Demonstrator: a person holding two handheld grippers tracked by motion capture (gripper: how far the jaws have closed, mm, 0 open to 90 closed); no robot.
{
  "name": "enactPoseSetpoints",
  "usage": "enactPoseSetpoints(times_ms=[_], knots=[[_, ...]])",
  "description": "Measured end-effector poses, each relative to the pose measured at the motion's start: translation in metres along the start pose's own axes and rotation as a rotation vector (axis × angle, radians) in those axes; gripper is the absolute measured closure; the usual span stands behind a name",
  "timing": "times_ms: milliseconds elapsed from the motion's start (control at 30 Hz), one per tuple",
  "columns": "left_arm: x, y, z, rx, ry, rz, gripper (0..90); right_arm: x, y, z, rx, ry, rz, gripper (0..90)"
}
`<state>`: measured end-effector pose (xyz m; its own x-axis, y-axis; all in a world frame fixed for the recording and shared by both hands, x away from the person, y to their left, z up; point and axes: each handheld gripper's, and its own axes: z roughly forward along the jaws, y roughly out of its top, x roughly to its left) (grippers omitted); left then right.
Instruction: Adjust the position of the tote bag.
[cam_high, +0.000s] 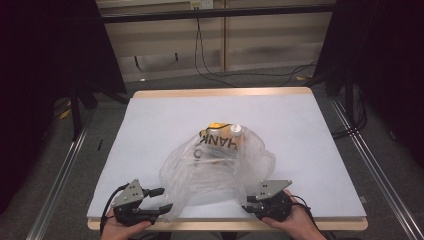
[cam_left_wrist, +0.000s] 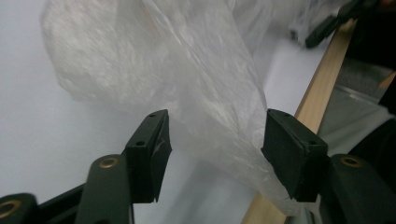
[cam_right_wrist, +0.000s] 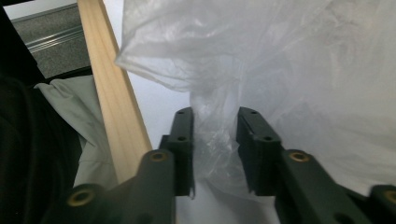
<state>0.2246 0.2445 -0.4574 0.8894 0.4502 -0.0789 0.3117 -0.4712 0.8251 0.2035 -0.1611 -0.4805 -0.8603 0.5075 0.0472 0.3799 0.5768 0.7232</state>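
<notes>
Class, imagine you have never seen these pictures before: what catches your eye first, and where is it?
A crumpled clear plastic bag sits in the middle of the pale table, with something orange and a white cap showing at its far end. At the near edge, the left gripper has its jaws wide open around a fold of the bag, while the right gripper has bag film between nearly closed jaws.

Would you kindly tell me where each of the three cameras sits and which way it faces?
High view: above the person's table edge, facing forward and down on the crumpled clear plastic bag; both hands and tongs show.
Left gripper view: rides the left tongs, facing along the near wooden table edge; its open black jaws straddle bag film.
Right gripper view: rides the right tongs, facing the bag; its narrowly parted jaws flank a bag fold.
Shared: the bag and the wooden edge.
</notes>
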Motion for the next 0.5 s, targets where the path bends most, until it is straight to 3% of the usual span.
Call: enactPoseSetpoints(times_ms=[167,267,367,500], knots=[[-0.003,0.001,0.003,0.001,-0.022,0.013,36.0,-0.005,0.000,-0.001,0.000,0.003,0.021,84.1],[-0.006,0.003,0.015,0.089,-0.050,0.042,37.4,-0.007,-0.001,-0.003,0.002,0.008,0.035,87.7],[-0.007,0.003,0.017,0.116,-0.037,0.053,49.6,-0.009,-0.001,-0.006,-0.008,0.006,0.043,88.6],[-0.002,0.002,0.011,0.075,-0.058,0.020,79.1,-0.013,-0.001,-0.011,-0.046,0.009,0.061,89.1]])
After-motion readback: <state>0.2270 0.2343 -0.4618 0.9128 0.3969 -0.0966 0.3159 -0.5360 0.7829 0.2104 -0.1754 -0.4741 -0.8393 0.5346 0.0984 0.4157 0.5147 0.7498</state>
